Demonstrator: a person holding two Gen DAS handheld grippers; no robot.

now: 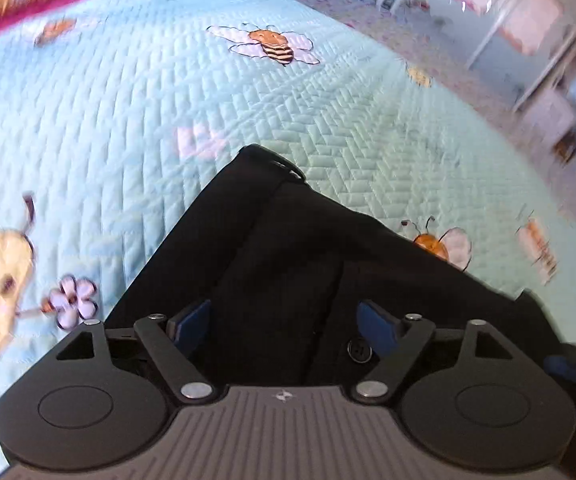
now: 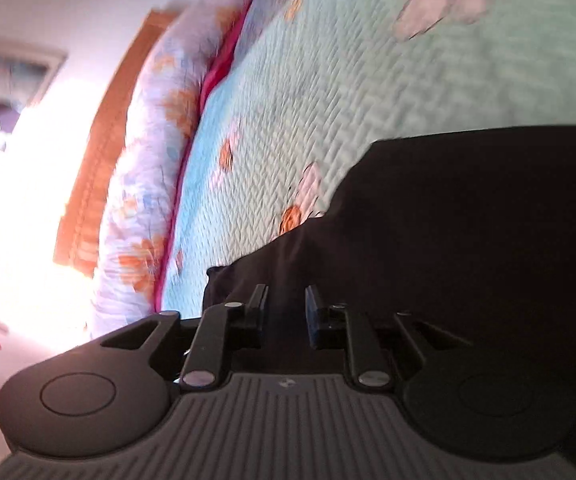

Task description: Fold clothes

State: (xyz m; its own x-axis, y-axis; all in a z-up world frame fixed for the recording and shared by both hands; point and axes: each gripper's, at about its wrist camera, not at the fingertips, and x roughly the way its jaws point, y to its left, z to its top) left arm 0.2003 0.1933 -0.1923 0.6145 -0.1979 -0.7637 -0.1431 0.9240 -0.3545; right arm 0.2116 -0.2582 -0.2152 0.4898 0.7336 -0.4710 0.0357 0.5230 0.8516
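The left claw [image 1: 284,320] has its jaws wide apart and holds nothing. The black clothing [image 1: 288,248] lies right under it on the bed cover [image 1: 128,120], and its blue pads [image 1: 192,316] do not press on the cloth. From this claw the clothing runs toward 12 o'clock, where it ends in a narrow band.

The right claw [image 2: 286,308] has its jaws close together. A raised fold of the black clothing [image 2: 467,220] sits between them, but I cannot tell if the pads really squeeze it. The rest of the cloth spreads toward 2 o'clock. The flowery pillow [image 2: 144,168] lies at 10 o'clock.

I think the clothing is soft, light and floppy. It will sag and slide, so it is best to pinch it at an edge or a corner.
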